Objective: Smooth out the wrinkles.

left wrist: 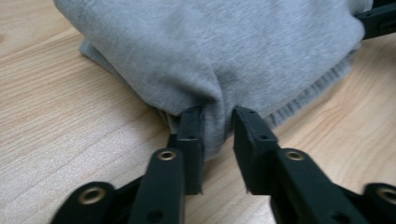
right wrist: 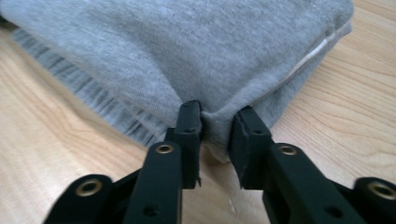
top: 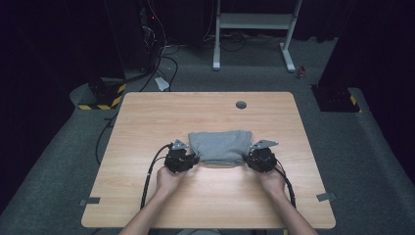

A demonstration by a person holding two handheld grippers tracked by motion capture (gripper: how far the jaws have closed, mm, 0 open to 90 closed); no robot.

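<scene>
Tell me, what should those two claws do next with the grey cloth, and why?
Probably draw both back toward the person. The folded grey cloth already lies flat on the table, and the left gripper and right gripper have parted jaws with just a pinch of fabric between.

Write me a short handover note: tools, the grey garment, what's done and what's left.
Left tool: at the left end of the folded grey garment, a pinch of fabric between its jaws; grip looks loose, pads may not be pressing.
Right tool: same at the right end, a fold of cloth between its jaws.
Garment: lies folded in a compact bundle on the wooden table, ribbed hem at the near edge.
Done: garment folded down.
Left: probably let go fully and back both tools away, or one more fold if wanted.
</scene>
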